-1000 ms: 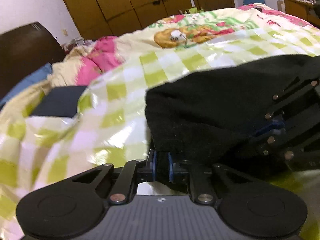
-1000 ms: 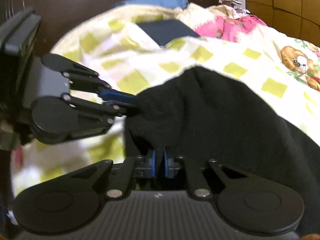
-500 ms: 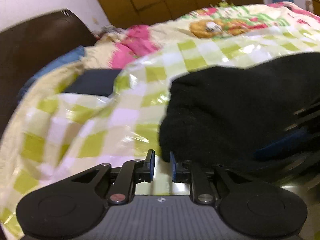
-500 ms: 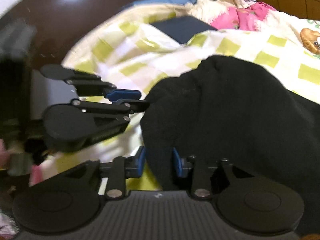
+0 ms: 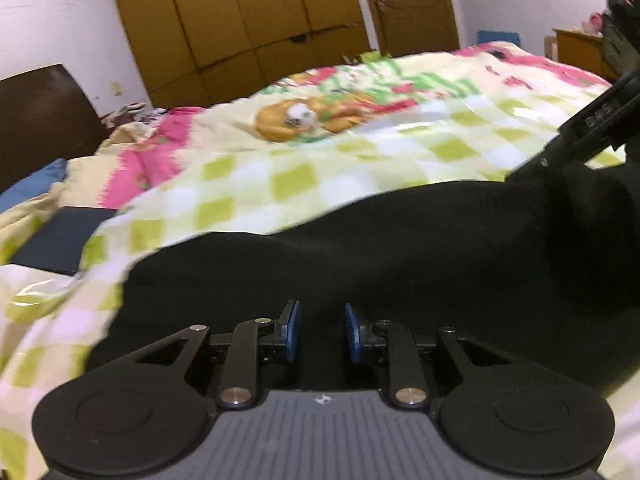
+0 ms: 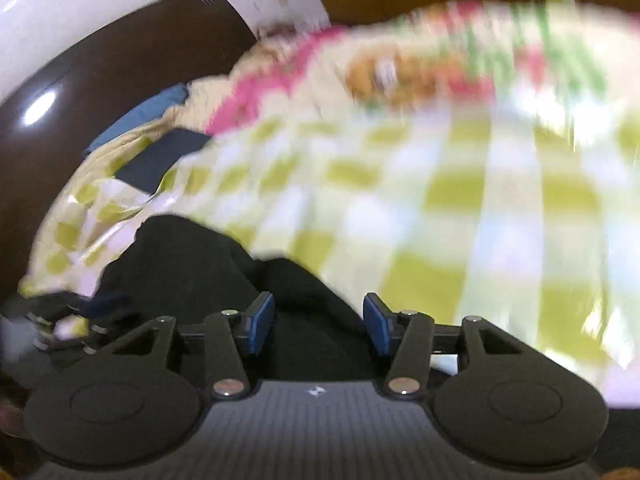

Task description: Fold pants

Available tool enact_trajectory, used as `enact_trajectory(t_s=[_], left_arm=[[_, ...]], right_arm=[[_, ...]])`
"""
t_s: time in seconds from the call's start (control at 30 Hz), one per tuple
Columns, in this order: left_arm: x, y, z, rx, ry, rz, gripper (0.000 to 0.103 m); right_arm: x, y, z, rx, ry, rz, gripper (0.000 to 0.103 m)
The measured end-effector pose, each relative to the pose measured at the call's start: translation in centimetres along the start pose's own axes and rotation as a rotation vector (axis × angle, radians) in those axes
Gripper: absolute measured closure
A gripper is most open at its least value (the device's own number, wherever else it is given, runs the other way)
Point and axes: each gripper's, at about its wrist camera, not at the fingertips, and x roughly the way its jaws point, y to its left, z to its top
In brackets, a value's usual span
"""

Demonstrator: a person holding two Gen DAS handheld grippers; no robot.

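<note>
One checked bedspread [image 5: 304, 184] fronts brown wardrobe doors [image 5: 248, 20].

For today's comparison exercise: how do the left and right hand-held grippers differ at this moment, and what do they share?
The right hand-held gripper has a wider gap between its blue pads than the left hand-held gripper. The right wrist view is heavily blurred; the left wrist view is only slightly so. Shared: both have jaws opening, neither presses on the black pants, and both sit over them on the checked bedspread.
</note>
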Motion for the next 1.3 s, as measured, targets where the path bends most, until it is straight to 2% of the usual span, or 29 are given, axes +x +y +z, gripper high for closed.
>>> enact_trajectory(t_s=[0.1, 0.17, 0.23, 0.27, 0.3, 0.37, 0.43, 0.5, 0.57, 0.67, 0.73, 0.83, 0.97, 1.07, 1.1, 1.13, 1.17, 1.3], left_arm=[[1.3, -1.3, 0.3, -0.007, 0.016, -0.002, 0.064], [2.1, -1.6, 0.4, -0.002, 0.045, 0.004, 0.064], [2.3, -2.0, 0.3, 0.01, 0.057, 0.011, 0.064], [2.4, -2.1, 0.2, 0.014, 0.061, 0.015, 0.064], [2.3, -2.2, 0.2, 0.013, 0.066, 0.018, 0.064], [2.3, -2.4, 0.2, 0.008, 0.077, 0.022, 0.064], [2.3, -2.4, 0.3, 0.005, 0.083, 0.021, 0.063], [2.4, -2.3, 0.1, 0.007, 0.081, 0.018, 0.063], [2.6, -2.2, -0.2, -0.014, 0.074, 0.015, 0.062], [2.9, -2.2, -0.5, -0.035, 0.074, 0.019, 0.062], [3.0, -2.3, -0.6, -0.024, 0.068, 0.021, 0.062], [3.0, -2.2, -0.5, -0.009, 0.068, 0.013, 0.062], [3.1, -2.2, -0.6, -0.011, 0.069, 0.011, 0.062], [3.0, -2.4, -0.6, 0.0, 0.067, 0.022, 0.061], [2.9, -2.5, -0.7, 0.004, 0.06, 0.03, 0.061], [3.0, -2.6, -0.8, 0.006, 0.06, 0.033, 0.061], [3.0, -2.6, -0.9, 0.005, 0.059, 0.033, 0.061], [2.7, -3.1, -1.2, 0.035, 0.033, 0.055, 0.058]], right_arm=[[-1.1, -0.4, -0.5, 0.006, 0.067, 0.095, 0.051], [-2.5, 0.6, -0.6, -0.071, 0.082, 0.086, 0.051], [-3.3, 1.2, -0.7, -0.16, 0.101, 0.117, 0.047], [-2.9, 1.3, -0.7, -0.173, 0.122, 0.135, 0.04], [-2.3, 1.0, -0.7, -0.161, 0.142, 0.156, 0.037], [-0.8, 0.6, -0.2, -0.158, 0.182, 0.178, 0.037], [0.5, 0.5, 0.7, -0.159, 0.162, 0.193, 0.037], [1.4, 0.2, 2.0, -0.159, 0.145, 0.249, 0.037], [3.4, -0.7, 2.9, -0.113, 0.168, 0.293, 0.037], [7.9, -1.6, 2.7, 0.008, 0.297, 0.391, 0.037], [9.1, -1.0, 2.6, 0.036, 0.319, 0.484, 0.037], [9.7, -0.1, 3.1, 0.049, 0.354, 0.562, 0.027], [10.7, -1.5, 4.7, 0.28, 0.218, 0.637, 0.028], [11.1, -4.2, 7.0, 0.463, 0.038, 0.656, 0.029], [11.2, -5.4, 7.5, 0.543, 0.012, 0.674, 0.029], [11.0, -6.3, 7.6, 0.593, -0.002, 0.653, 0.029], [10.1, -7.0, 7.6, 0.59, -0.057, 0.605, 0.031], [2.6, -8.1, 6.5, 0.407, -0.129, 0.351, 0.03]])
